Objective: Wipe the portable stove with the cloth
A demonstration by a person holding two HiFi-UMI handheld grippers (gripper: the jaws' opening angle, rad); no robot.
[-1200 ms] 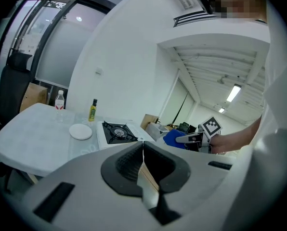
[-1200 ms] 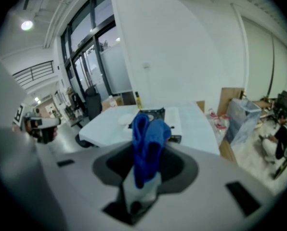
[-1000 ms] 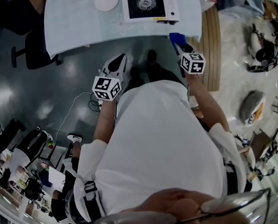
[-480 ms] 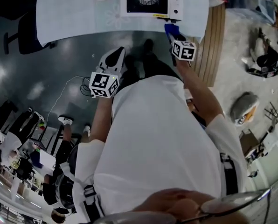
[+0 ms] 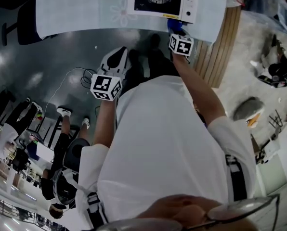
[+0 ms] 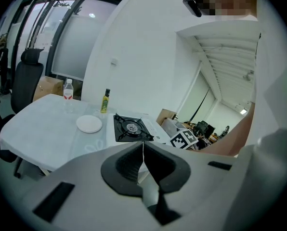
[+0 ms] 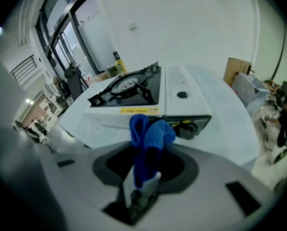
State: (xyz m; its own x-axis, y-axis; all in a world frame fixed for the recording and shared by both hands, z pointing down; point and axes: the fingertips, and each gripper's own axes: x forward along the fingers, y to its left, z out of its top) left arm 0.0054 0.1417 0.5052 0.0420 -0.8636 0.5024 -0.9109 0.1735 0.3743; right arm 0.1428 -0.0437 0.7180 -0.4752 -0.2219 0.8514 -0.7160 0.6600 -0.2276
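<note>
The white portable stove (image 5: 163, 0) with its black burner top stands on the white table (image 5: 76, 13) at the top of the head view; it also shows in the right gripper view as the stove (image 7: 143, 97) and far off as the stove (image 6: 131, 128). My right gripper (image 5: 175, 29) is shut on a blue cloth (image 7: 147, 138), held just in front of the stove's front edge. The cloth (image 5: 173, 24) peeks out blue above the marker cube. My left gripper (image 5: 117, 64) is shut on nothing, low over the floor, well short of the table.
A white plate (image 6: 89, 123), a yellow-green bottle (image 6: 105, 101) and a water bottle (image 6: 68, 89) stand on the table left of the stove. A black chair (image 6: 23, 83) stands by the table's left end. Wooden boards (image 5: 219, 47) and clutter lie at the right.
The right gripper with the blue cloth has moved forward up to the stove's front edge. The table and stove have slid toward the top of the head view as I came closer.
</note>
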